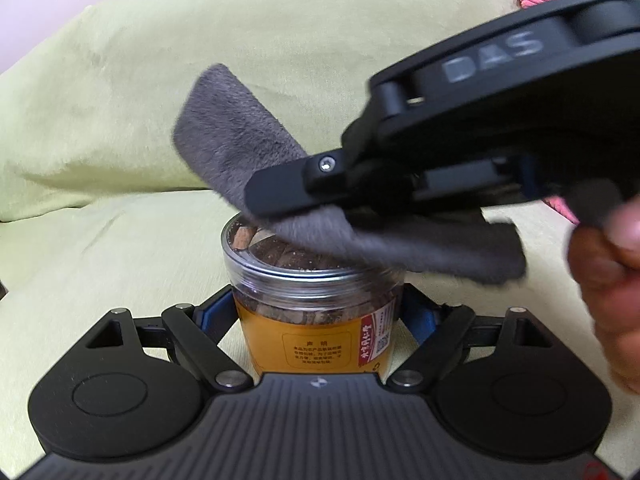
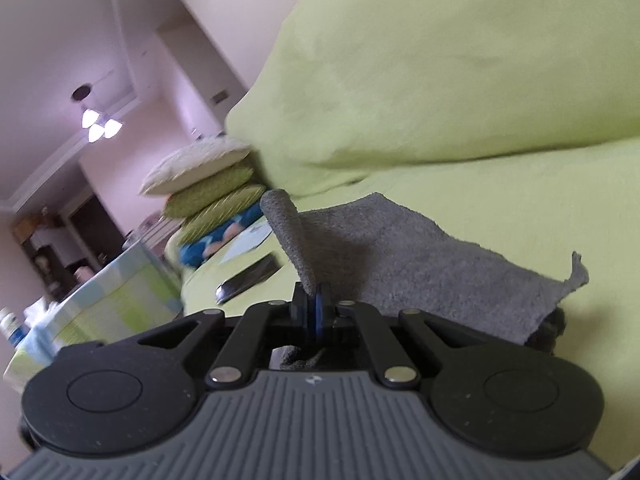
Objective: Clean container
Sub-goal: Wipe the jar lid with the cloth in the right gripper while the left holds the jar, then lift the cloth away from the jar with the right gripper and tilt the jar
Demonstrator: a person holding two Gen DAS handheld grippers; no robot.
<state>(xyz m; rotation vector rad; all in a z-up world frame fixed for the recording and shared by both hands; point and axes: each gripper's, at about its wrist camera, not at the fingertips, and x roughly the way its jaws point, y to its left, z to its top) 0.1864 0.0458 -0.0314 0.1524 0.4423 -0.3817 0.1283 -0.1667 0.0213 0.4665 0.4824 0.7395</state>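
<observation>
Container (image 1: 316, 304) gripped btwn left gripper (image 1: 316, 312) jaws; cloth (image 1: 360, 232) on lid.

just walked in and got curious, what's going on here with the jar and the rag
A person is wiping a container by hand-held tools. The left claw is shut on a clear plastic jar with an orange label, holding it upright on a yellow-green cushioned seat. The right claw is shut on a grey cloth, which drapes over the jar's clear lid. The cloth covers part of the lid; the jar's sides look untouched right now.
</observation>
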